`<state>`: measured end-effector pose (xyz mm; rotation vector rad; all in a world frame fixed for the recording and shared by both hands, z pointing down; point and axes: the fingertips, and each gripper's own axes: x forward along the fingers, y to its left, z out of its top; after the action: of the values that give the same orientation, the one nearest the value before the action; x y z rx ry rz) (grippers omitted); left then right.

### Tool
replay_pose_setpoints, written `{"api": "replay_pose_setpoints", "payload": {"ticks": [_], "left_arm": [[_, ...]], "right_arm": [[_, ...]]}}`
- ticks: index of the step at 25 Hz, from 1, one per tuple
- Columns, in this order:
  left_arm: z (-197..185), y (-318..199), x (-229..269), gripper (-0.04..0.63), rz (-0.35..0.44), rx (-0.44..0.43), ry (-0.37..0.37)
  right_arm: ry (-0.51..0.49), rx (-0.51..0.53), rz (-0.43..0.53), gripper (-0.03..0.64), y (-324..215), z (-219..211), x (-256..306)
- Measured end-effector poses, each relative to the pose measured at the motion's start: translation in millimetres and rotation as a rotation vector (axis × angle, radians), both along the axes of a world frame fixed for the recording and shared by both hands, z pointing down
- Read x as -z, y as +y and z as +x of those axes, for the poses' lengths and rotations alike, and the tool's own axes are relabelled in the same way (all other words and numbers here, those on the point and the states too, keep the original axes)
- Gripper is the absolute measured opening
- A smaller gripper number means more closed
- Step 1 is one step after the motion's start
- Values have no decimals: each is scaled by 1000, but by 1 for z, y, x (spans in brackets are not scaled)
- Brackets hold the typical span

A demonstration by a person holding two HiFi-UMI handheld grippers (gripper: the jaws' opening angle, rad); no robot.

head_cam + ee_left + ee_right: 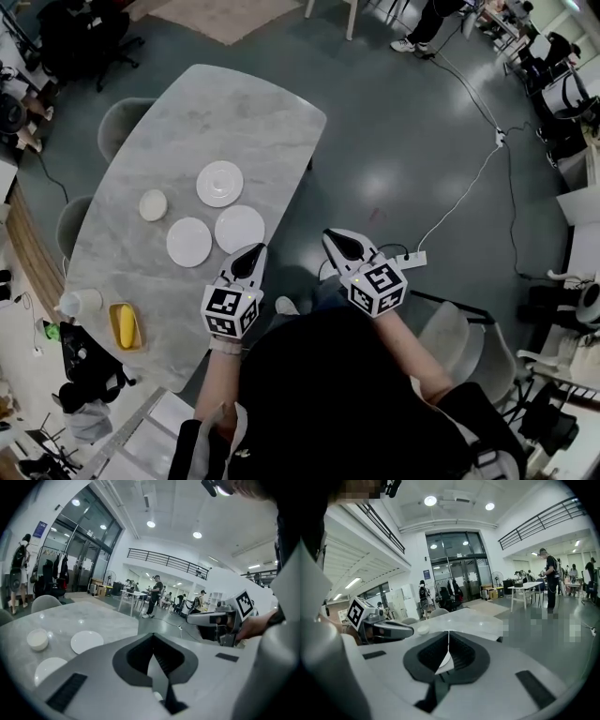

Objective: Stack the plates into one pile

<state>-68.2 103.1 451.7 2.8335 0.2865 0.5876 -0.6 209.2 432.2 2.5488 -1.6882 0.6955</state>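
Three white plates lie apart on the marble table (187,122): a rimmed plate (219,183) at the far side, a flat plate (240,228) and another flat plate (188,242) nearer me. A small white saucer (153,204) sits to their left. My left gripper (253,253) hovers shut and empty just short of the nearest flat plate, at the table's near edge. My right gripper (334,238) is shut and empty too, held over the floor to the right of the table. The left gripper view shows two plates (86,641) (50,668) and the saucer (37,638) beyond its shut jaws.
A yellow tray (125,325) holding a yellow item and a white bottle (80,302) stand at the table's near left. Grey chairs (122,117) are tucked in on the left side. A power strip (412,260) and its cable lie on the floor to the right.
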Motion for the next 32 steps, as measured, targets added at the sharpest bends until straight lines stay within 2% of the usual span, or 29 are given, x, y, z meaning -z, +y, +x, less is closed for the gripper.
{"api": "replay_pose_setpoints", "payload": {"ticks": [7,16,19,25,32], "left_arm": [[38,-33,-7,3,-20,63,-27],[126,-85,1,3,-6,215,-87],[150,-110,0,3,-12,314,-114],[167,-138,-14,3,-9,518,-191],[166,-163,-31,3,-7,768,-278]], "right_arm": [[-17,37,-2,17,-38,52,-5],[-55,220,-23,17,-108,156,1],[-72,317,-35,17,-142,185,0],[-113,494,-56,17,-185,216,-15],[-159,675,-110,17,-210,229,-47]]}}
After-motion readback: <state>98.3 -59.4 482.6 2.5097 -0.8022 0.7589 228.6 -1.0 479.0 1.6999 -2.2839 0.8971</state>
